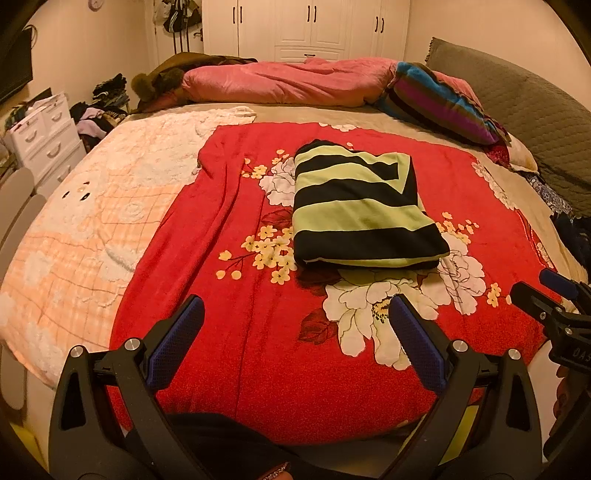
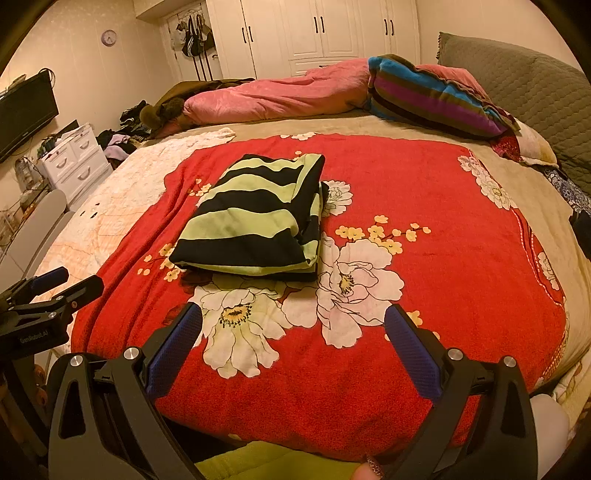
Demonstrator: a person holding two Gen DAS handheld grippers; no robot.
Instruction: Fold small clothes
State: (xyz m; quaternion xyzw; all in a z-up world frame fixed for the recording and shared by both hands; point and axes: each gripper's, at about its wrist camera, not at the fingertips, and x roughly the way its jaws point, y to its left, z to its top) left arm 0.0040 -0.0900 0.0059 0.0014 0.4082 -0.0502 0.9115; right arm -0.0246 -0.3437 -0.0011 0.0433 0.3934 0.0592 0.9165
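Note:
A folded garment with black and light-green stripes [image 1: 362, 206] lies flat on a red blanket with white flowers [image 1: 258, 350]; it also shows in the right wrist view [image 2: 255, 221] on the same blanket [image 2: 424, 221]. My left gripper [image 1: 295, 339] is open and empty, hovering over the blanket's near edge, short of the garment. My right gripper [image 2: 293, 347] is open and empty too, near the blanket's front edge, with the garment ahead and to its left. Each gripper shows at the edge of the other's view: the right one [image 1: 546, 295] and the left one [image 2: 51, 291].
A pink duvet [image 1: 280, 81] and a striped pillow [image 1: 439, 99] lie at the bed's far side. A peach checked blanket [image 1: 92, 221] covers the bed's left part. A white drawer unit [image 1: 44, 136] and a clothes pile [image 1: 99, 114] stand at the left. White wardrobes [image 2: 332, 33] line the back wall.

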